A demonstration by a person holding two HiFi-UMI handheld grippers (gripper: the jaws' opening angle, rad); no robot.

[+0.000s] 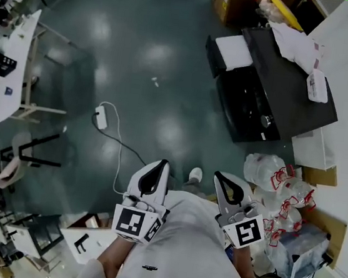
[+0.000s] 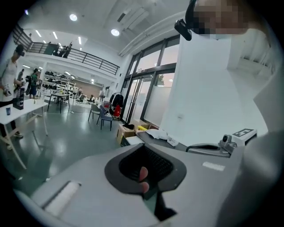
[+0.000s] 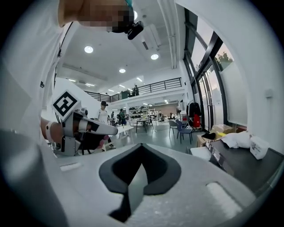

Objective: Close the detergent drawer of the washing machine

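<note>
Detergent drawer [image 1: 234,51], a white slab, juts from the black-topped washing machine [image 1: 281,85] at the head view's upper right. It is well apart from the grey left gripper [image 1: 160,166] and grey right gripper [image 1: 221,181] at lower centre.

Left gripper view: jaws together, nothing clamped, drawer far beyond them at centre.

Right gripper view: jaws together, empty, drawer far off at right.

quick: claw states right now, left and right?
Left claw: closed, holding nothing.
Right claw: closed, holding nothing.
</note>
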